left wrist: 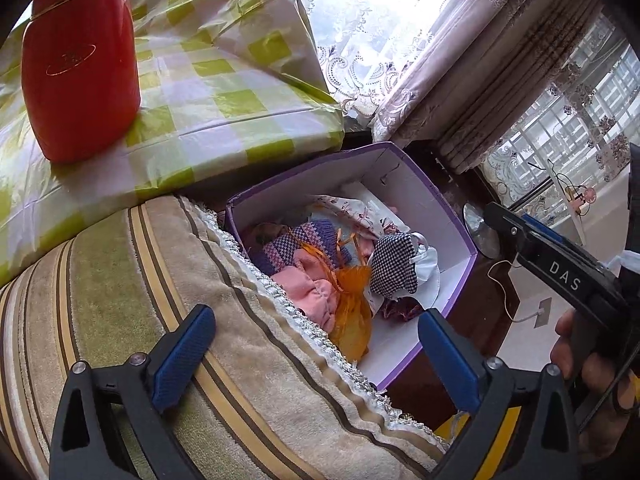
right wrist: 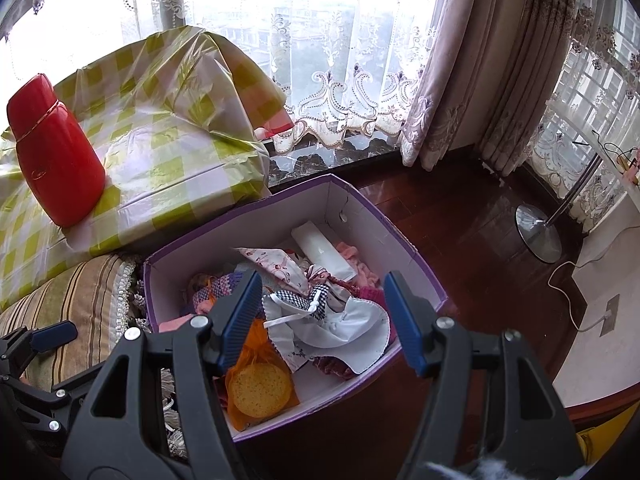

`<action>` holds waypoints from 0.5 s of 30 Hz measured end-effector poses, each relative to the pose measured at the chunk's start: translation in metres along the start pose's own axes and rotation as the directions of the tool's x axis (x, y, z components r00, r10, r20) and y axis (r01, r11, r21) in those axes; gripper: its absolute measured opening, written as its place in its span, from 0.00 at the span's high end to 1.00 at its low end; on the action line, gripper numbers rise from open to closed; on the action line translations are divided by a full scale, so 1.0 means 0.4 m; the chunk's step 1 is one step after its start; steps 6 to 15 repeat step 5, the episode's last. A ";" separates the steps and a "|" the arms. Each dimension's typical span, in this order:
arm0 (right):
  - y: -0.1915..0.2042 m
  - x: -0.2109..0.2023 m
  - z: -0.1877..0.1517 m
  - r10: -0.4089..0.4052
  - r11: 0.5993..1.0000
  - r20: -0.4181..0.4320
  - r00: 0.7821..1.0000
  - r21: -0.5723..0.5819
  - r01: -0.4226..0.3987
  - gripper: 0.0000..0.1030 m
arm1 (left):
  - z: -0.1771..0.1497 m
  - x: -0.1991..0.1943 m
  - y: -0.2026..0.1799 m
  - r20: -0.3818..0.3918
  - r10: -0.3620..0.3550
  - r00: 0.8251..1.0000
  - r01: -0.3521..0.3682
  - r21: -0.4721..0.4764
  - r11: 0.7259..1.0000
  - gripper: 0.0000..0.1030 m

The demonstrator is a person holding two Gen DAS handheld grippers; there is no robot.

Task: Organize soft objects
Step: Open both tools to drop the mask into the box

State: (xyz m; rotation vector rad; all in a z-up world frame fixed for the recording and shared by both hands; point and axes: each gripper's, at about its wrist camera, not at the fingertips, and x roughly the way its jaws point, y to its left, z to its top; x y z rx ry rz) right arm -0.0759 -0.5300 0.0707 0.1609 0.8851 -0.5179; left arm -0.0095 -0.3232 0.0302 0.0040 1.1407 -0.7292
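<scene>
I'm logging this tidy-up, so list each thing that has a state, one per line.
left gripper: open, empty, over the cushion's edge
right gripper: open, empty, above the box
purple box: lidless, on the floor, partly filled with soft items
orange mesh bag: in the box, holding a yellow round sponge
red bottle: capped, upright on the checked cover

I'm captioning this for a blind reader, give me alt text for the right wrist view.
An open purple box on a dark wood floor holds jumbled soft things, with the open, empty right gripper above it. A striped cushion lies left of the box, beside a red bottle on a checked cover.
</scene>
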 end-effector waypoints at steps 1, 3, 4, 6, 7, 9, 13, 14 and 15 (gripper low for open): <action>0.000 0.000 0.000 -0.001 1.000 0.000 1.000 -0.001 0.001 0.35 | 0.001 0.003 0.000 0.001 0.000 1.000 0.000 0.001 1.000 0.01; -0.002 0.001 -0.001 -0.001 1.000 -0.001 1.000 0.000 0.001 0.35 | 0.002 0.007 -0.007 0.004 0.004 1.000 -0.004 0.015 1.000 0.00; -0.002 0.001 -0.002 -0.002 1.000 -0.001 1.000 0.001 0.002 0.35 | 0.003 0.010 -0.011 0.003 0.005 1.000 -0.005 0.023 1.000 0.00; -0.004 0.002 -0.002 -0.002 1.000 -0.001 1.000 0.002 0.002 0.35 | 0.003 0.013 -0.013 0.003 0.003 1.000 -0.003 0.030 1.000 0.00; -0.004 0.002 -0.002 -0.002 1.000 -0.001 1.000 0.002 0.002 0.35 | 0.003 0.013 -0.013 0.003 0.003 1.000 -0.003 0.030 1.000 0.00; -0.004 0.002 -0.002 -0.002 1.000 -0.001 1.000 0.002 0.002 0.35 | 0.003 0.013 -0.013 0.003 0.003 1.000 -0.003 0.030 1.000 0.00; -0.004 0.002 -0.002 -0.002 1.000 -0.001 1.000 0.002 0.002 0.35 | 0.003 0.013 -0.013 0.003 0.003 1.000 -0.003 0.030 1.000 0.00; -0.004 0.002 -0.002 -0.002 1.000 -0.001 1.000 0.002 0.002 0.35 | 0.003 0.013 -0.013 0.003 0.003 1.000 -0.003 0.030 1.000 0.00; -0.004 0.002 -0.002 -0.002 1.000 -0.001 1.000 0.002 0.002 0.35 | 0.003 0.013 -0.013 0.003 0.003 1.000 -0.003 0.030 1.000 0.00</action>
